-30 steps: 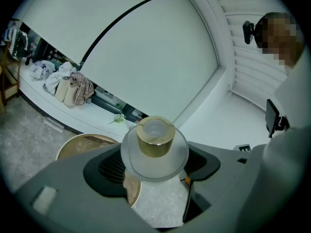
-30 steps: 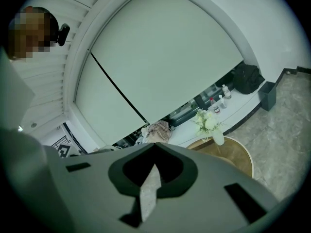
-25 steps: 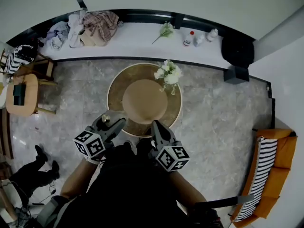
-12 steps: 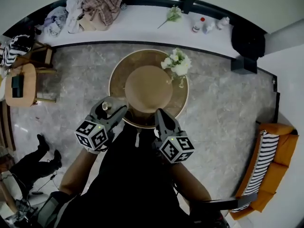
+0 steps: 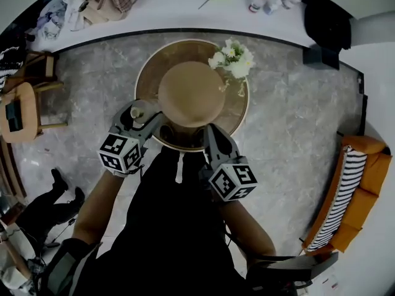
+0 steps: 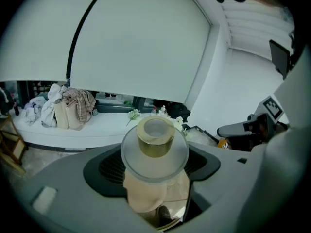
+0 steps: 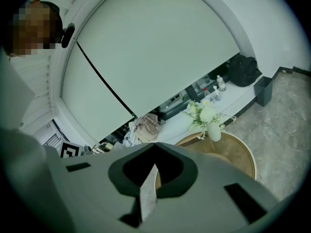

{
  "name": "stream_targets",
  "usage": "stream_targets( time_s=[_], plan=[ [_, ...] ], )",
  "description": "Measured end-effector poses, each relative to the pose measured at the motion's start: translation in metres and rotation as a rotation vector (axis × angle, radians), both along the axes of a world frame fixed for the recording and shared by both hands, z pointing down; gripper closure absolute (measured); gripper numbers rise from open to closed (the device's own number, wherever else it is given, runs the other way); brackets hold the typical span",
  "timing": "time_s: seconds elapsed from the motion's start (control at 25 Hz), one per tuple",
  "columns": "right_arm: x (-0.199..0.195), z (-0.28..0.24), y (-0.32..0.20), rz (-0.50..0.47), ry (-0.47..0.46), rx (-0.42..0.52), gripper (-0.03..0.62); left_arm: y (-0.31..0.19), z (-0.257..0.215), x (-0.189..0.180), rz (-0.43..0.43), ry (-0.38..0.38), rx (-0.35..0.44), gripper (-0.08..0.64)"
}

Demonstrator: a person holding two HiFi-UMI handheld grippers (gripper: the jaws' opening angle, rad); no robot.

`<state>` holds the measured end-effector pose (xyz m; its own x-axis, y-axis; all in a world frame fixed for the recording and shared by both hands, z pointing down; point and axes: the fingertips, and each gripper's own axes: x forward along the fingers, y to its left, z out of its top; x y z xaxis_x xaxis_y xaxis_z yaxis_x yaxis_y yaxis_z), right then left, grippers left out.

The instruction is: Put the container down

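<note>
Closest in, the left gripper [image 5: 139, 121] is clamped on the container [image 6: 154, 147] — a small clear jar with a gold top — at the near-left edge of the round table [image 5: 237, 113]. The right gripper [image 7: 151, 177] has its jaws pressed together with nothing between them, near the table's front rim. A raised disc [image 5: 190, 94] fills the table's middle, leaving a bare ring around it. A vase of white flowers [image 5: 233, 59] stands on the far-right part. Beyond open grey floor [image 5: 290, 116], bottles [image 5: 262, 2] sit on a white ledge [image 5: 173, 8] — labels too small to read.
</note>
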<state>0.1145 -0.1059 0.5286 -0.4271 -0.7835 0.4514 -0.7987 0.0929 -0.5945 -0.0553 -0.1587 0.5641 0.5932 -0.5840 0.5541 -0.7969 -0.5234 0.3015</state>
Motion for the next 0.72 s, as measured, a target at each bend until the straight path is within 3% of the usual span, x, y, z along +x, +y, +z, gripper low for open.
stream_targets(
  time_s=[0.36, 0.72],
  plan=[
    [0.000, 0.037, -0.003, -0.020, 0.025, -0.045, 0.586, -0.035, 0.060, 0.016, 0.088, -0.147, 0.037, 0.222],
    [-0.003, 0.070, -0.002, -0.019, 0.020, -0.113, 0.586, -0.067, 0.120, 0.025, 0.118, -0.228, 0.026, 0.222]
  ],
)
